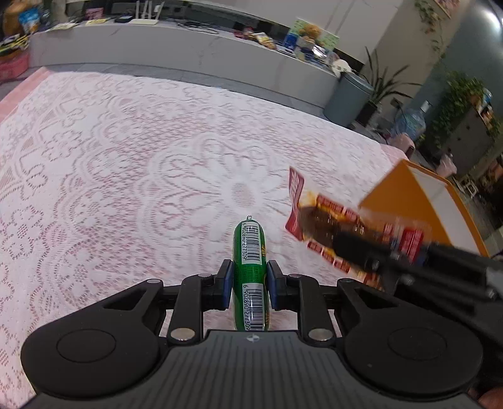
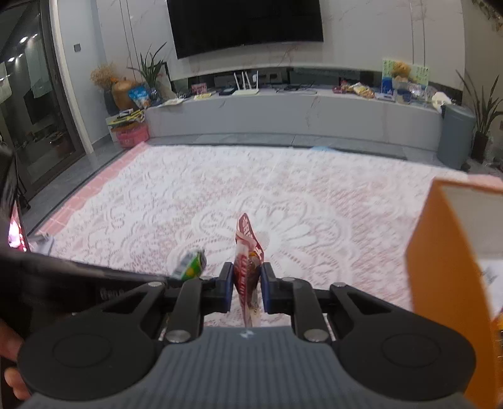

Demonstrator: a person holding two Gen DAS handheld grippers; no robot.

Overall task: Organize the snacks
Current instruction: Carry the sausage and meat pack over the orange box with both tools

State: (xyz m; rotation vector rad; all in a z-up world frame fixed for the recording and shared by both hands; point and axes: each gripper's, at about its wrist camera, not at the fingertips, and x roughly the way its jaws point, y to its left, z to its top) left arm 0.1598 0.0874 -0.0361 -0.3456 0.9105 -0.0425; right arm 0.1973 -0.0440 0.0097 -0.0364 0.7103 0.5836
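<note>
My left gripper [image 1: 250,284] is shut on a green sausage-shaped snack [image 1: 250,251] with barcode labels, held above the lace cloth. The same green snack [image 2: 191,264] shows blurred at the left of the right wrist view. My right gripper [image 2: 246,289] is shut on a red snack packet [image 2: 246,267] that stands on edge between the blue pads. In the left wrist view that red packet [image 1: 317,214] hangs to the right, pinched by the right gripper's black fingers [image 1: 361,251]. An orange box [image 1: 418,204] stands open at the right, and the orange box [image 2: 449,267] fills the right edge of the right wrist view.
A white lace cloth over pink [image 1: 125,157] covers the table. Beyond it runs a grey TV bench [image 2: 283,116] with snacks, a router and papers, under a wall TV [image 2: 245,25]. A grey bin [image 2: 456,138] and potted plants stand at the right. A hand [image 2: 9,361] shows lower left.
</note>
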